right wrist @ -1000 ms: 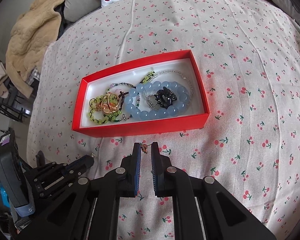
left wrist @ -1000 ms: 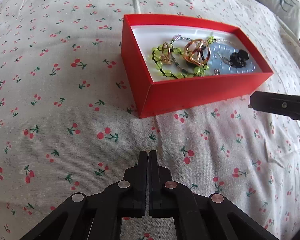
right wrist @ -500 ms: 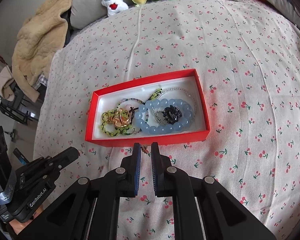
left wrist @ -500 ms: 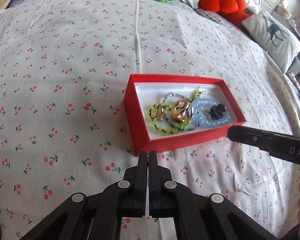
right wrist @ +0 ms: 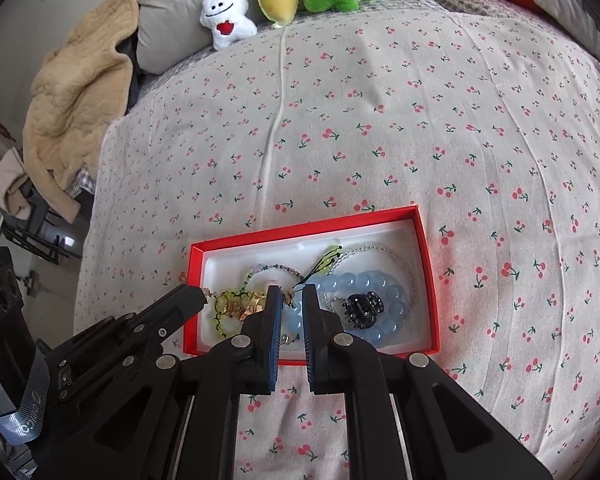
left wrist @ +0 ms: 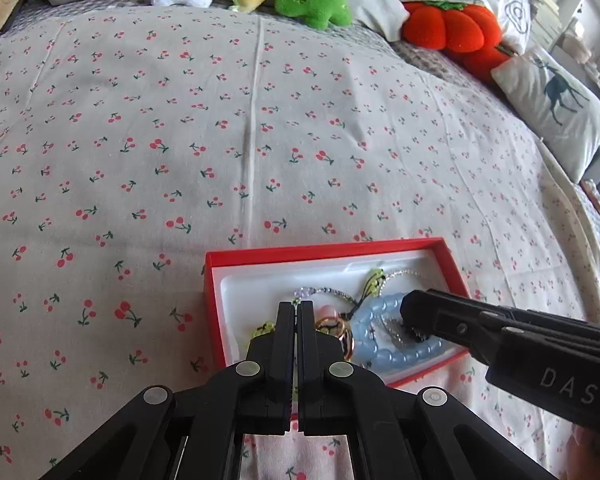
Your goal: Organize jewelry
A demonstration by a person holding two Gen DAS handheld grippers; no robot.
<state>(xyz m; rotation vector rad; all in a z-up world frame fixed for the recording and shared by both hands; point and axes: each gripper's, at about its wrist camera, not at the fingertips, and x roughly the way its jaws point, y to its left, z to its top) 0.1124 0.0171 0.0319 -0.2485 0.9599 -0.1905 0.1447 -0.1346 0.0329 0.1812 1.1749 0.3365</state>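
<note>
The red box [right wrist: 427, 276] lies on the bed [right wrist: 380, 140] with the jewelry [right wrist: 364, 304] heaped inside; sorting looks unfinished; left gripper [left wrist: 295, 308] fingers pressed together, empty; right gripper [right wrist: 287, 300] fingers narrowly parted, seemingly empty, above the box's near edge; next, pinch one piece.

Both wrist views close above, facing the pillows, sharing the red box [left wrist: 216, 304] [right wrist: 428, 264]

In the left wrist view, the left gripper [left wrist: 296, 308] covers the lower middle of the red box [left wrist: 214, 312] and most of the yellow-green bracelet [left wrist: 262, 329]. The right gripper [left wrist: 410, 312], entering from the lower right, hides the black clip inside the blue bead bracelet [left wrist: 376, 344].
</note>
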